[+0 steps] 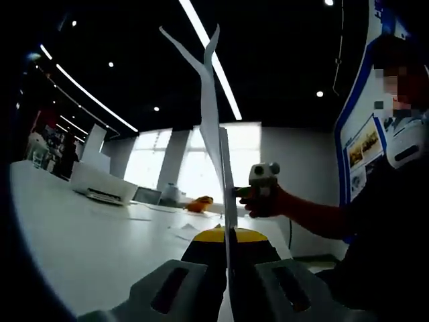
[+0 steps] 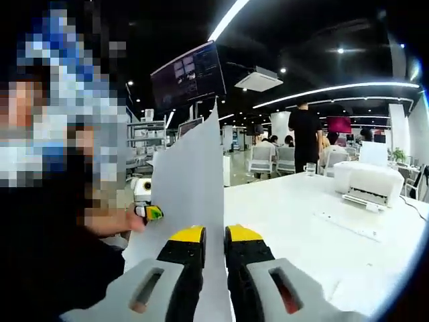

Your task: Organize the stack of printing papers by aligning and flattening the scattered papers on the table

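In the left gripper view, the left gripper (image 1: 228,268) is clamped narrow on the lower edge of the papers (image 1: 216,144), which stand edge-on, rising toward twelve o'clock above the white desk (image 1: 80,235), their top corners splaying apart. At three o'clock the person's hand (image 1: 265,201) holds the right gripper (image 1: 242,192) against the same sheets. A printer (image 1: 100,184) sits at nine o'clock. In the right gripper view, the right gripper (image 2: 214,251) pinches the papers (image 2: 191,181) too. To square them well, I judge both grips should loosen slightly and tap the bottom edge on the desk, keeping the sheets upright.
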Available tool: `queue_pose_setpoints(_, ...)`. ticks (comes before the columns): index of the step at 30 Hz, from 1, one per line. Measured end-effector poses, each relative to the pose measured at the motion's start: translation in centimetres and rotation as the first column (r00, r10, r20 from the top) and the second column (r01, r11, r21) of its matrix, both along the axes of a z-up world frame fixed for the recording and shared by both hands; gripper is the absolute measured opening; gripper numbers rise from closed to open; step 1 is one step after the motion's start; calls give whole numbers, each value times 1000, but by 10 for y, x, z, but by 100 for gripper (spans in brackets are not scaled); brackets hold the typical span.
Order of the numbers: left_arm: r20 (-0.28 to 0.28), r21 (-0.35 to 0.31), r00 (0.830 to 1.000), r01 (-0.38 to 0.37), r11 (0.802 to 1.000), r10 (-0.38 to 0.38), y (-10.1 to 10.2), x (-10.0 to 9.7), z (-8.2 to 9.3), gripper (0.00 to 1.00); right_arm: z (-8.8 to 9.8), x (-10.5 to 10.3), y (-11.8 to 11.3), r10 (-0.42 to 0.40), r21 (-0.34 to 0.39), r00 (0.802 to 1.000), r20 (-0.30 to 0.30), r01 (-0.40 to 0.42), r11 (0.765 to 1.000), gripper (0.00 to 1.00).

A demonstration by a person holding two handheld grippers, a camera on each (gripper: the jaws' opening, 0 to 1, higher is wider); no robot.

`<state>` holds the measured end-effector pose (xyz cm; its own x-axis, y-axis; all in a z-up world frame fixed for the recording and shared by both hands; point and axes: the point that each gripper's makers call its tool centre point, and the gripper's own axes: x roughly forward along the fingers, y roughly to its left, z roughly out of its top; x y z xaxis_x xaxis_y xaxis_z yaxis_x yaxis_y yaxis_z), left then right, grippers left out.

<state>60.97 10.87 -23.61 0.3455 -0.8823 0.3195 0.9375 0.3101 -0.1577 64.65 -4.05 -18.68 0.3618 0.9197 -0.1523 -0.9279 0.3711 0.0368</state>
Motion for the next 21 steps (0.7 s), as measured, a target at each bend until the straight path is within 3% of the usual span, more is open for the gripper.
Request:
queue_pose_setpoints(5, -7, 5, 1000, -2, 1000, 3, -1, 0, -1, 5, -3, -10, 1, 19, -17, 1000, 8, -18, 1000, 0)
queue_pose_setpoints(11, -18, -11, 1000, -11, 1000, 10, 1, 1, 0, 6, -1, -12, 0, -10, 12, 1000, 1, 10, 1000, 0)
queue_pose_setpoints(21, -54, -45, 998, -37, 998, 35, 6, 8, 2, 12, -7, -13, 1, -50, 48, 997, -59, 53, 997, 0)
